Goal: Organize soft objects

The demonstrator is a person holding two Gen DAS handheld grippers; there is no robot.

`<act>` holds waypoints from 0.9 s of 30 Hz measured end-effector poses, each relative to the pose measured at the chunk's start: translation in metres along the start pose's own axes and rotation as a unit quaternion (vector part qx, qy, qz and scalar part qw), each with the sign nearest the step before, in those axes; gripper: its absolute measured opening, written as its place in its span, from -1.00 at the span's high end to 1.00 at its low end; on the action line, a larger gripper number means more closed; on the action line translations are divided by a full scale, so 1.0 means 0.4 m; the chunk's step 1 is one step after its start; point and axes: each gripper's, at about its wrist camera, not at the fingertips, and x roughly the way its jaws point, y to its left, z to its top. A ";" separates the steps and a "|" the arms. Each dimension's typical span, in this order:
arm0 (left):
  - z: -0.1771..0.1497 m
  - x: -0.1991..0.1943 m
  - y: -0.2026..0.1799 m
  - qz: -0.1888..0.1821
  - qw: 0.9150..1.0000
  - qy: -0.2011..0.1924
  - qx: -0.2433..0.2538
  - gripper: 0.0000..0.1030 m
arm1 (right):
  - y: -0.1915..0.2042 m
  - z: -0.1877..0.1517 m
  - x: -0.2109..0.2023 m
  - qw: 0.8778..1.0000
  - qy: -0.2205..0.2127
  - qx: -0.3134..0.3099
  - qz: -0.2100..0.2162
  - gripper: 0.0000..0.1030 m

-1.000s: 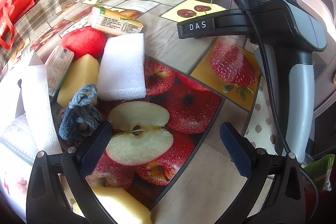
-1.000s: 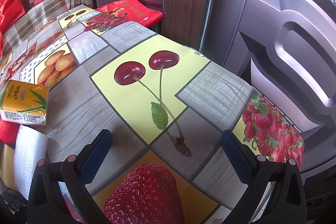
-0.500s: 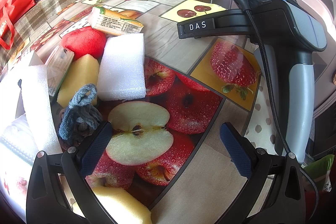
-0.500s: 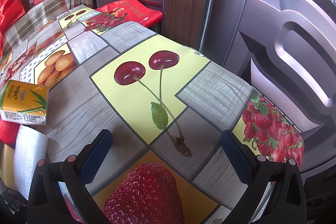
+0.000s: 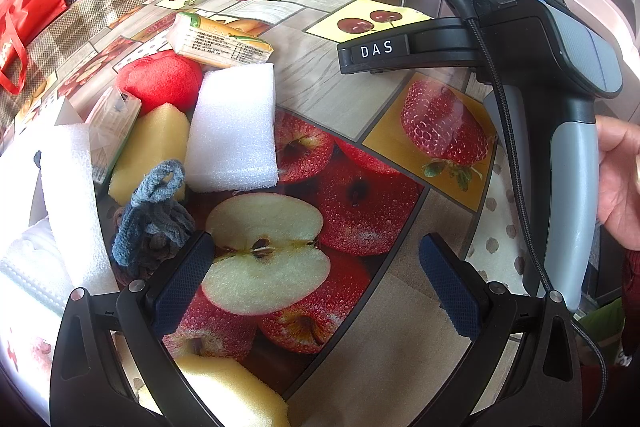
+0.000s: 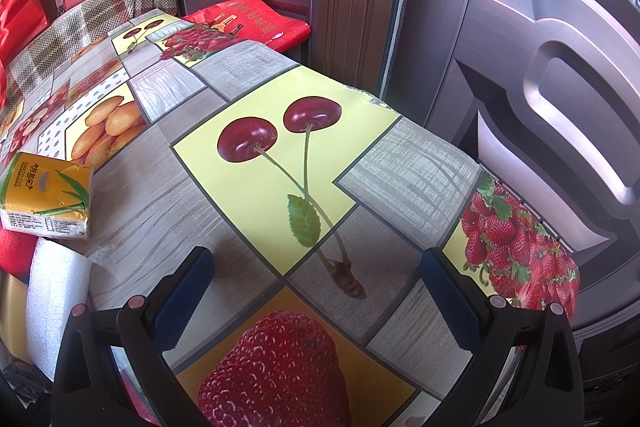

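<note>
Fingers (image 5: pixel 182 281) wide apart, nothing held.

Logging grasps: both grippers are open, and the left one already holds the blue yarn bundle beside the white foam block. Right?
Not quite. The left wrist view shows the left gripper open and empty; the yarn bundle lies outside its left finger. The rest stands: right gripper open, foam block nearby.
</note>
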 end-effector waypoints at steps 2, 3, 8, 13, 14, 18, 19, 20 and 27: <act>0.002 0.001 -0.002 0.000 1.000 0.000 0.000 -0.99 | 0.000 0.000 0.000 1.000 0.000 0.000 0.000 -1.00; 0.005 0.003 -0.005 0.000 1.000 0.000 0.001 -0.99 | 0.000 0.000 0.000 1.000 0.000 0.000 0.000 -1.00; 0.008 -0.005 0.002 -0.003 1.000 -0.012 -0.010 -0.99 | 0.000 0.000 0.000 1.000 0.000 -0.001 -0.001 -1.00; 0.006 -0.079 0.027 -0.025 0.995 -0.079 -0.054 -0.99 | 0.000 0.001 0.001 1.000 0.000 -0.001 -0.001 -1.00; 0.006 -0.100 0.025 -0.027 0.993 -0.096 -0.056 -0.99 | 0.000 0.001 0.001 1.000 0.000 -0.001 -0.001 -1.00; 0.006 -0.195 0.022 -0.019 0.984 -0.165 -0.060 -0.99 | -0.002 -0.001 -0.001 1.000 0.000 -0.002 -0.001 -1.00; 0.004 -0.219 0.027 -0.021 0.981 -0.181 -0.066 -0.99 | -0.003 -0.001 -0.001 1.000 0.000 -0.001 -0.001 -1.00; 0.003 -0.242 0.035 -0.023 0.977 -0.196 -0.075 -0.99 | -0.003 -0.001 -0.002 1.000 0.000 -0.001 0.000 -1.00; -0.027 -0.389 0.146 -0.010 0.950 -0.270 -0.158 -0.99 | -0.012 -0.002 -0.013 1.000 -0.006 0.013 0.019 -1.00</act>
